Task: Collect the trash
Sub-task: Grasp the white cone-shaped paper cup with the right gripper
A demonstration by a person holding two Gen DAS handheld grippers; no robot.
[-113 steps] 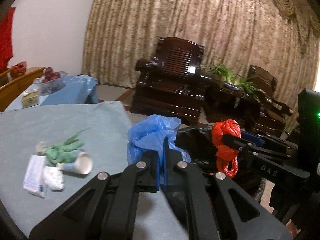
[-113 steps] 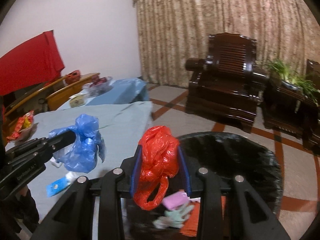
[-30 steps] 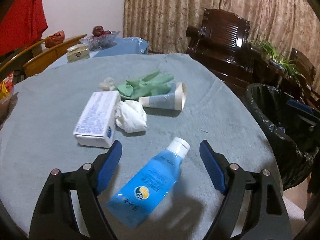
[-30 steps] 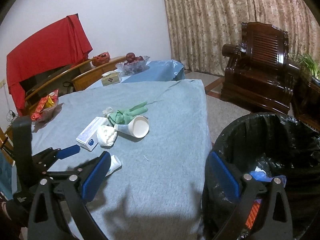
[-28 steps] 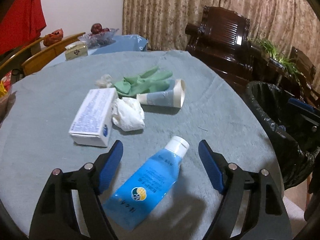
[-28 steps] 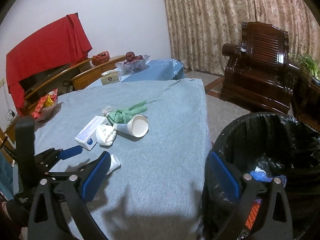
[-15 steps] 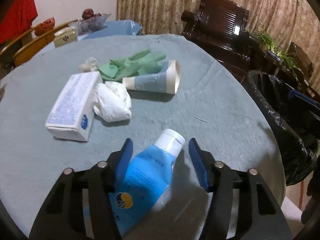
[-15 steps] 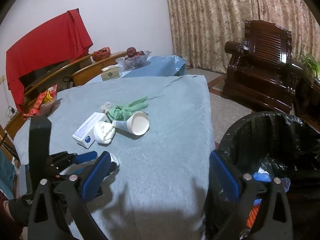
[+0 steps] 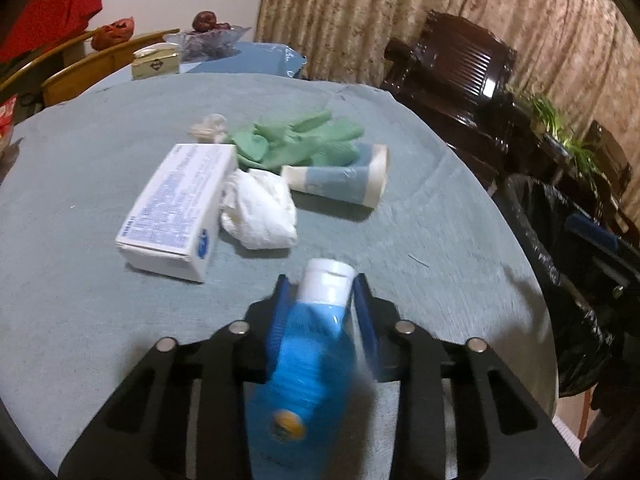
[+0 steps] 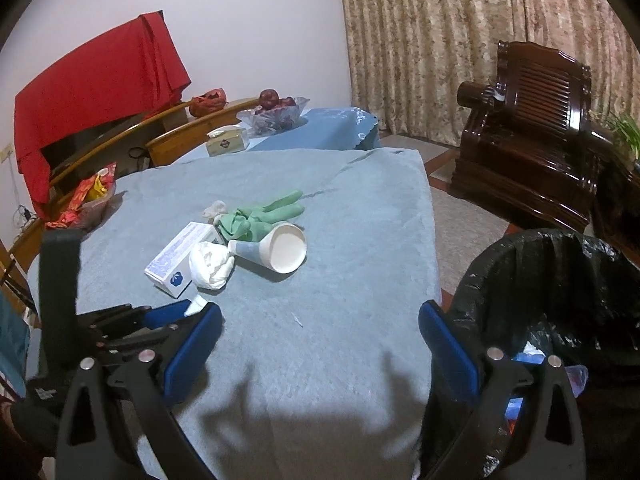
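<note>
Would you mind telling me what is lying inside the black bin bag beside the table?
In the right wrist view, the black bin bag shows blue plastic and something red-orange near its rim. The right gripper and the dark liner hide the rest.

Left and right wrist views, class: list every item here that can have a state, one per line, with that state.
Left gripper: fingers just closing, pressed on the blue tube.
Blue tube: white cap on, gripped near its neck.
Right gripper: open, holding nothing.
Paper cup: lying on its side, looks empty.
White box: closed, lying flat.
Tissue: crumpled.
Green gloves: limp, in a heap.
Bin: open, black liner, partly filled.
</note>
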